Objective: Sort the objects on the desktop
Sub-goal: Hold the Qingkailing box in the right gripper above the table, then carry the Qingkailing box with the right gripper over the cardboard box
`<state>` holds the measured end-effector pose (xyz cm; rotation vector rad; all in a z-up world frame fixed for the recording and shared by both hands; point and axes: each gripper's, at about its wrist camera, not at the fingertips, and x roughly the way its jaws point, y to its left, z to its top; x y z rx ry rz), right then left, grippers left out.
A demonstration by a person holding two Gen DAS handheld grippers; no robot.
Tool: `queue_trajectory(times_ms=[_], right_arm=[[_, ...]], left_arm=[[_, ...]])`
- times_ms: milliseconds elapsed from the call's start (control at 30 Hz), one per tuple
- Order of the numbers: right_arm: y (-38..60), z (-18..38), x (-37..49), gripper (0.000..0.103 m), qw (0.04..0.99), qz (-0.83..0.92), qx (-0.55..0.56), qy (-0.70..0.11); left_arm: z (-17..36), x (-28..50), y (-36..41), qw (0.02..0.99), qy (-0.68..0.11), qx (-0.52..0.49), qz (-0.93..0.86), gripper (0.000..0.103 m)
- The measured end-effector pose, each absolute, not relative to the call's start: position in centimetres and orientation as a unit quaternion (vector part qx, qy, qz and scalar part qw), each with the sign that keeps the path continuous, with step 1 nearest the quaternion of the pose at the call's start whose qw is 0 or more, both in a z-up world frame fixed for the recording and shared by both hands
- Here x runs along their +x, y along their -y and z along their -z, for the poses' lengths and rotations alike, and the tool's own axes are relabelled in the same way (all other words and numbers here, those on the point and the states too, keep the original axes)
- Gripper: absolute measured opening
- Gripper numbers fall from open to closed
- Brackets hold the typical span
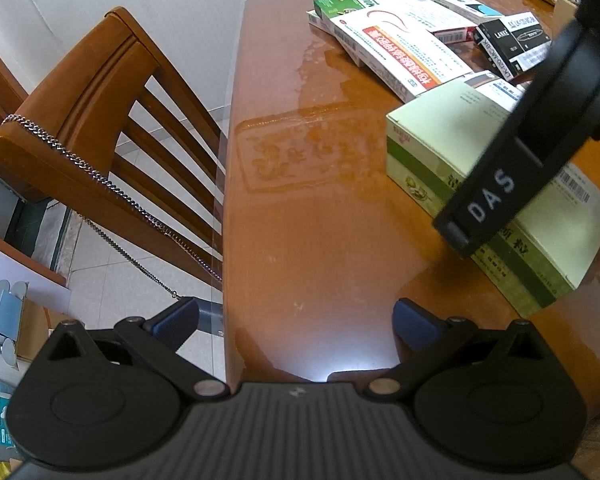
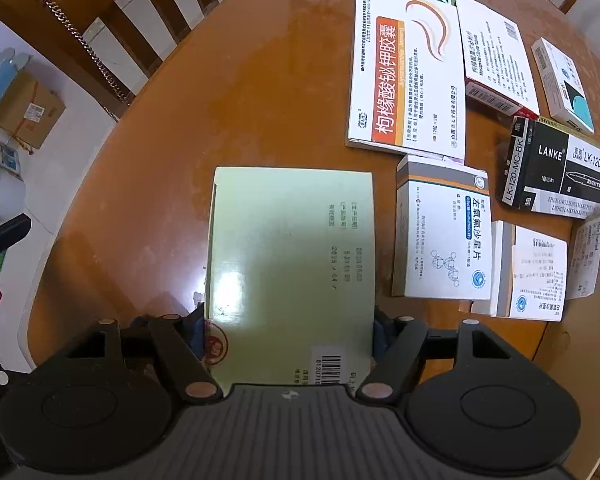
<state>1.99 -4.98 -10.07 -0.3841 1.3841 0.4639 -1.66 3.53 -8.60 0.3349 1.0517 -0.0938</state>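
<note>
Left wrist view: the left tool (image 1: 296, 320) hangs with its jaws spread wide and nothing between them, above bare tabletop (image 1: 312, 240) close to the edge at 9 o'clock. A chair (image 1: 100, 120) stands just beyond that edge. At 3 o'clock the right tool (image 1: 512, 172) crosses the pale green box (image 1: 452, 132), which looks tilted, its near end lifted. A cluster of other boxes lies at 1 o'clock, headed by the white and orange box (image 1: 396, 52).

Right wrist view: the right tool (image 2: 288, 332) is clamped across the near end of the pale green box (image 2: 288, 240), one pad on each long side. The blue and white box (image 2: 444, 232) lies just beside it at 3 o'clock; the black marker box (image 2: 560, 168) sits at 2 o'clock.

Judgement: the step in hand is carrying or placing the green box. Open room lies from 9 to 12 o'clock; the next move calls for keeping the box level and clear of the neighbouring box and the tabletop edge.
</note>
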Motion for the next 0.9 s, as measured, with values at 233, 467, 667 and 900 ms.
queue_trajectory(times_ms=[233, 467, 667, 900], right_arm=[[5.6, 10.2, 2.6, 0.074, 0.73, -0.216, -0.163, -0.628], [6.4, 9.4, 3.8, 0.074, 0.731, -0.22, -0.136, -0.631], [8.0, 7.6, 4.1, 0.074, 0.738, -0.223, -0.121, -0.625], [10.1, 4.6, 2.1, 0.074, 0.75, -0.225, -0.099, -0.614]], left_arm=[[8.6, -1.7, -3.5, 0.851, -0.498, 0.158, 0.045, 0.103], [8.3, -1.8, -3.0, 0.853, -0.494, 0.163, 0.051, 0.103], [8.1, -1.9, -2.7, 0.854, -0.49, 0.167, 0.056, 0.103], [7.6, -1.7, -1.7, 0.854, -0.484, 0.179, 0.066, 0.103]])
